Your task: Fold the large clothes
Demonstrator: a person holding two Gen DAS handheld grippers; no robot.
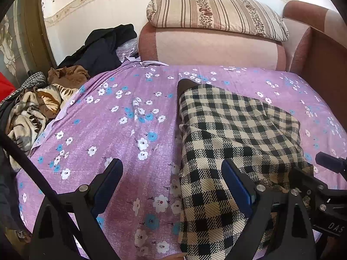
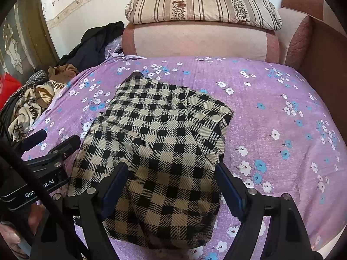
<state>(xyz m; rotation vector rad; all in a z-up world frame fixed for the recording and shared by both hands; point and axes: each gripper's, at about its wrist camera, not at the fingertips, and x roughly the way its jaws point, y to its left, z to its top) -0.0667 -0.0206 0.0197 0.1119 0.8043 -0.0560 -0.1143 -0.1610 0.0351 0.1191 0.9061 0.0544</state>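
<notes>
You hold both hand-held grippers with fingers apart, gripping nothing, left hand-held gripper [image 1: 171,182] over the garment's left side, right hand-held gripper [image 2: 171,179] straddling the folded checked garment [image 2: 156,151] mid-bed [image 2: 282,108] toward its near edge, probably to pinch the next fold.

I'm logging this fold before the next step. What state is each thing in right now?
checked garment: folded into a compact bundle, lying flat on the bed.
left gripper: open, holding nothing, above the garment's left edge.
right gripper: open, holding nothing, fingers either side of the garment.
purple floral bedsheet: spread over the bed.
striped pillow: resting on the pink headboard.
clothes pile: unfolded, heaped beside the bed.
</notes>
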